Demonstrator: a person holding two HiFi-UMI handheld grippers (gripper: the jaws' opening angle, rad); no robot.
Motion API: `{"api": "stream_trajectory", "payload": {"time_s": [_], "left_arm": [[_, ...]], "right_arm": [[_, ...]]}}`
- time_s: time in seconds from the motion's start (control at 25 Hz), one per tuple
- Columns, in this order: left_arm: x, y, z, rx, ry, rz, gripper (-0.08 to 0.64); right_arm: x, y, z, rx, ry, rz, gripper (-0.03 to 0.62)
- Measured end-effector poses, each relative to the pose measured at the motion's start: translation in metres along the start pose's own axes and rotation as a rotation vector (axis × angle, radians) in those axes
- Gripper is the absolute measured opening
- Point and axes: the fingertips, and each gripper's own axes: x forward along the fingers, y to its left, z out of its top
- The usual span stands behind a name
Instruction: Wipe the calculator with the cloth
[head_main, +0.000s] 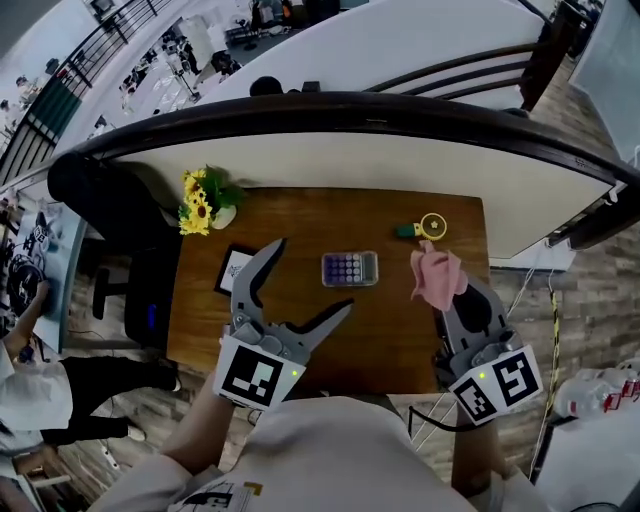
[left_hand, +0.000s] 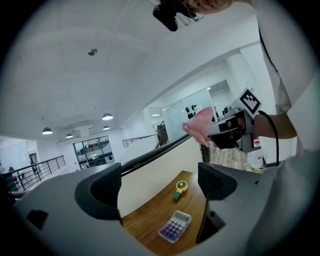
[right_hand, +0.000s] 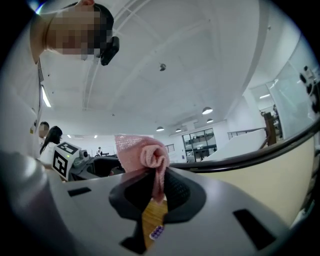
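A small calculator (head_main: 350, 268) with purple keys lies flat near the middle of the brown wooden table (head_main: 300, 340). The left gripper view shows the calculator (left_hand: 175, 225) below and between the jaws, well away from them. My left gripper (head_main: 312, 277) is open and held above the table to the left of the calculator. My right gripper (head_main: 437, 285) is raised at the right, shut on a pink cloth (head_main: 437, 277) that bunches out of its jaws. In the right gripper view the pink cloth (right_hand: 145, 160) is pinched between the pads, and a bit of the calculator (right_hand: 157, 231) shows below.
A yellow and green tape measure (head_main: 424, 227) lies at the table's far right. A pot of sunflowers (head_main: 203, 203) stands at the far left, with a small framed card (head_main: 234, 268) in front of it. A dark curved railing (head_main: 380, 110) runs behind the table.
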Motion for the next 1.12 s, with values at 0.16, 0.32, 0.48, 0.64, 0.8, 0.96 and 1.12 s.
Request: {"api": "stream_trajectory", "payload": {"time_s": [0.16,0.32,0.48,0.64,0.8,0.96,1.12], "left_arm": [[-0.006,0.003,-0.015,-0.004,0.021,-0.033,0.454],[-0.011,0.004,-0.037,0.005,0.054,-0.097,0.454],[-0.007,0.013,-0.066,0.02,0.109,-0.136,0.454],[0.001,0.021,-0.088,0.032,0.12,-0.166,0.454],[0.017,0.022,-0.117,0.033,0.156,-0.234,0.454],[0.035,0.02,-0.143,-0.018,0.147,-0.297,0.454],[0.055,0.017,-0.172,-0.042,0.163,-0.343,0.454]], "right_arm": [[0.009,0.007,-0.008,0.012,0.012,0.001,0.041],[0.016,0.017,-0.018,0.028,0.04,-0.019,0.041],[0.026,0.022,-0.028,0.037,0.072,-0.042,0.041],[0.036,0.023,-0.046,0.051,0.114,-0.062,0.041],[0.049,0.02,-0.071,0.069,0.16,-0.083,0.041],[0.064,0.013,-0.1,0.091,0.195,-0.099,0.041],[0.08,0.003,-0.126,0.125,0.218,-0.11,0.042]]}}
